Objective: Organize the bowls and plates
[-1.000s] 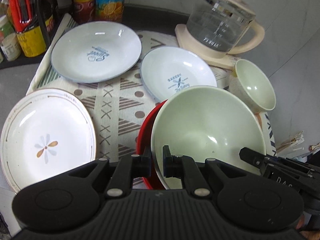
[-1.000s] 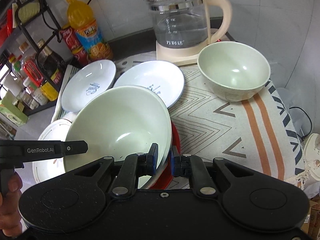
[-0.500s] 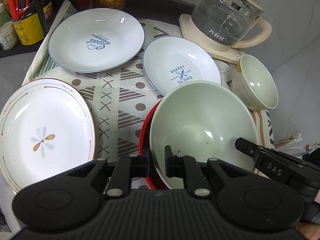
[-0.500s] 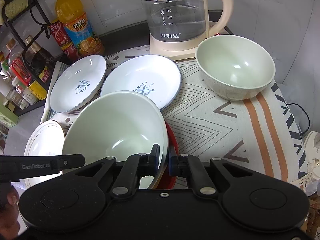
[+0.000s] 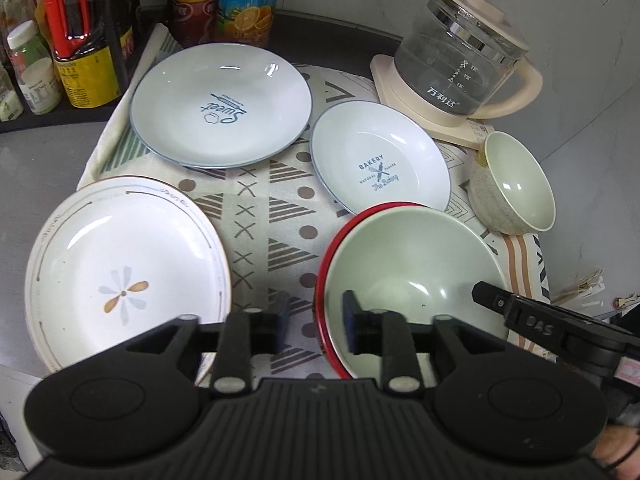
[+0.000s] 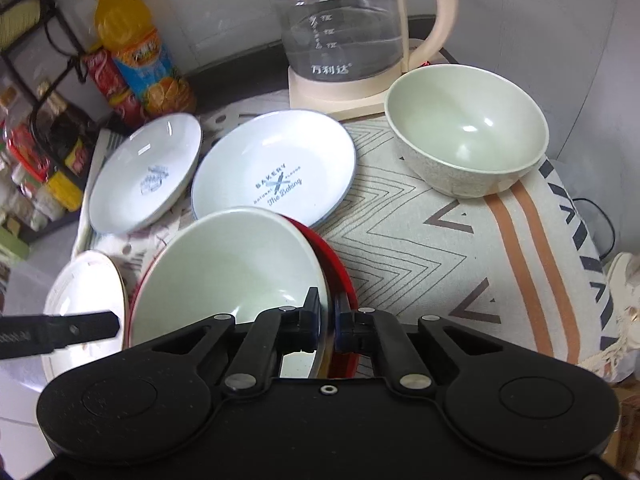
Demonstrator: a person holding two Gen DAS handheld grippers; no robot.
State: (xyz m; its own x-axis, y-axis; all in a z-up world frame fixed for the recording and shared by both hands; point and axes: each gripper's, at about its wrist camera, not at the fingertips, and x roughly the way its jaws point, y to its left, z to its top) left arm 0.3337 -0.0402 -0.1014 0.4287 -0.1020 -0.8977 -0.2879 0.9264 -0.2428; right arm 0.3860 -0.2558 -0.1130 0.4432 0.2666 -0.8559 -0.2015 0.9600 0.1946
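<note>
1. Since the earlier frames, my left gripper (image 5: 314, 322) has let go of the near rim: its jaws have just been opening, and they now stand narrowly apart with the rim of the red plate (image 5: 325, 280) passing between the pads, neither pad pressing on it.
2. Lower centre of the right wrist view, my right gripper (image 6: 328, 322) is clamped on the rim of the large green bowl (image 6: 228, 268), which sits inside the red plate.
3. In the left wrist view that stack fills the lower right, and a black finger of the right gripper reaches in over the bowl from the right edge.
4. Upper right of the right wrist view, the small green bowl (image 6: 468, 136) stands upright on the patterned cloth (image 6: 420, 240), just in front of the glass kettle (image 6: 344, 28).
5. Centre of that view lies the "Bakery" plate (image 6: 276, 172); the "Sweet" plate (image 6: 148, 172) lies to its left.
6. Lower left of the left wrist view, the flower plate (image 5: 124, 276) rests flat, apart from the stack.
7. Bottles (image 5: 244, 0) crowd the upper left of the left wrist view.
</note>
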